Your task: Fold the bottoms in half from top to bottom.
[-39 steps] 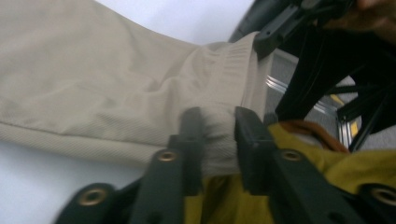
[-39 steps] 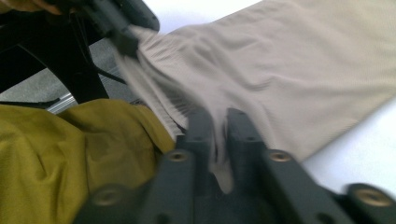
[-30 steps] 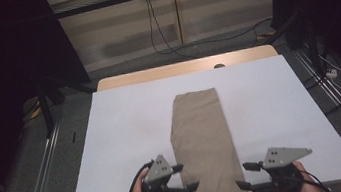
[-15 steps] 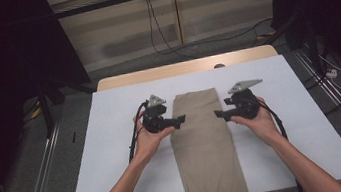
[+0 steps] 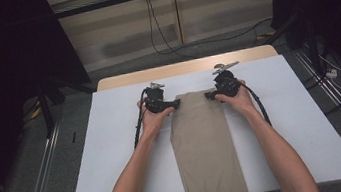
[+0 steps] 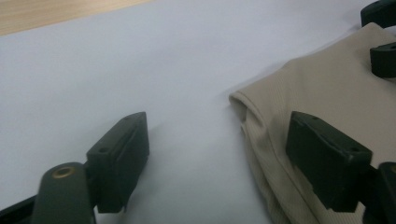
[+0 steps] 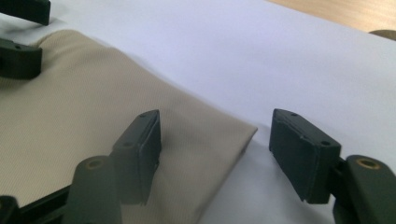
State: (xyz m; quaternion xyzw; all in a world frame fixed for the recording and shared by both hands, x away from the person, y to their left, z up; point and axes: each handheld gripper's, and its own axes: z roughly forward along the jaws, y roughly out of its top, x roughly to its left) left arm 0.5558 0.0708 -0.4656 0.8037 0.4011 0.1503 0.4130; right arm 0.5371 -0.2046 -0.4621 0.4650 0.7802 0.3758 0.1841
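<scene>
We see the folded beige cloth [image 5: 207, 146] lying lengthwise down the middle of the white desk [image 5: 115, 149], its near end at the front edge. At its far end, our left gripper [image 5: 176, 105] sits at the left corner and our right gripper [image 5: 207, 96] at the right corner. Both sets of fingers are released, each straddling a corner without pinching it; the left have just been closing a little, the right opening. A wooden strip [image 5: 184, 67] borders the desk's far edge.
</scene>
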